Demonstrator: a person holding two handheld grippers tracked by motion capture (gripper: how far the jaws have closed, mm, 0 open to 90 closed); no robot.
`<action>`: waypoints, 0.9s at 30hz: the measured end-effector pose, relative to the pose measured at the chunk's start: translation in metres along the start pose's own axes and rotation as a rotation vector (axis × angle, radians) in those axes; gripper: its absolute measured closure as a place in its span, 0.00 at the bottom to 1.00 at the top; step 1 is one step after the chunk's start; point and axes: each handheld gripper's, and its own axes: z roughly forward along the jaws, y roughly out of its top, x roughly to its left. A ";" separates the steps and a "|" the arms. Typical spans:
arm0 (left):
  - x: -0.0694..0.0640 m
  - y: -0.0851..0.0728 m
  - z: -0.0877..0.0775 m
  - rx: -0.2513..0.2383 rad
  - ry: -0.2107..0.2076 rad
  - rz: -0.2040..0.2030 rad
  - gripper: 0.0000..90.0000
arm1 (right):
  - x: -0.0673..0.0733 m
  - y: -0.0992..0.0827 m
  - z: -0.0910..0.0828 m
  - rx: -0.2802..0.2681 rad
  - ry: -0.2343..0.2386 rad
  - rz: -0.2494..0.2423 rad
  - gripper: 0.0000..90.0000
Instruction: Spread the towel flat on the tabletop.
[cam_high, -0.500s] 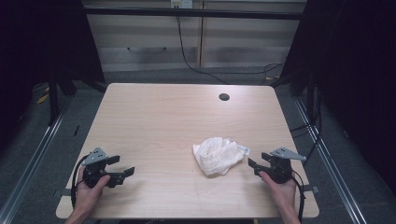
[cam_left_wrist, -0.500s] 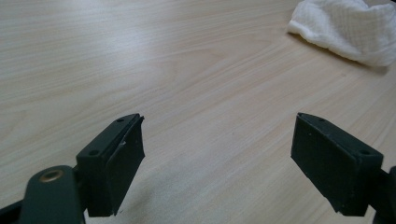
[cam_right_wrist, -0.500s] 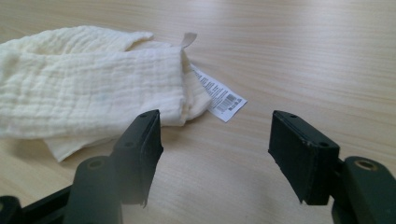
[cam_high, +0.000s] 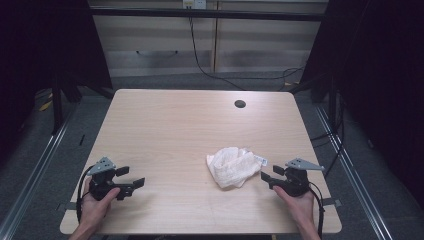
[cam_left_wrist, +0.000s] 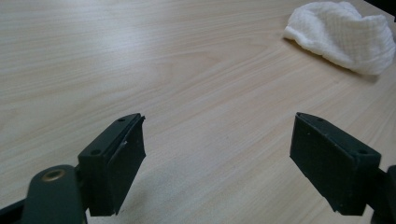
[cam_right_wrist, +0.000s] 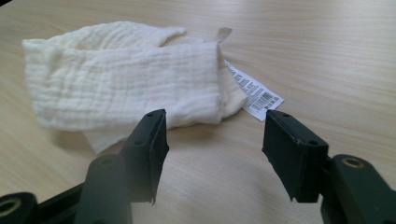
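Table (cam_high: 165, 130): light wood top, rounded corners, bare across the back and the middle, so lots of free room there. Small dark round hole (cam_high: 240, 104) near the far edge, right of centre. Dark floor and metal rails past both side edges.

Cloth (cam_high: 233, 166): white, crumpled, loosely folded into a lump, lying on the right half of the table toward the near edge. Thin crinkled weave with a fine grid texture. A white printed label (cam_right_wrist: 256, 92) with a barcode sticks out from under its fold and lies flat on the wood.

Left gripper (cam_high: 131, 178): near the front left corner, held in the person's left hand (cam_high: 95, 207), pointing toward the table's middle. Jaws spread wide, nothing between them, just bare wood ahead. Well apart from the cloth, which sits at the far upper right in the left gripper view (cam_left_wrist: 343, 35).

Right gripper (cam_high: 270, 176): near the front right corner, held in the right hand (cam_high: 299, 205), pointing left at the cloth. Jaws spread, gripping nothing. In the right gripper view (cam_right_wrist: 210, 149) the cloth (cam_right_wrist: 126, 79) lies just ahead of the tips, close but not touching that I can see; bare wood between the fingers (cam_right_wrist: 152, 140).

Both hands sit close to the near edge, little room behind them.
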 end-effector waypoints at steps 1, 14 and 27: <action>0.000 0.000 0.000 0.000 0.000 0.000 0.20 | 0.000 0.000 0.000 0.000 0.000 0.000 0.45; -0.002 0.001 0.000 0.008 -0.007 0.020 0.20 | 0.020 0.032 0.015 0.056 0.102 -0.102 0.47; -0.004 0.001 0.001 0.022 -0.002 0.040 0.20 | 0.025 0.056 0.061 0.128 0.111 -0.159 0.51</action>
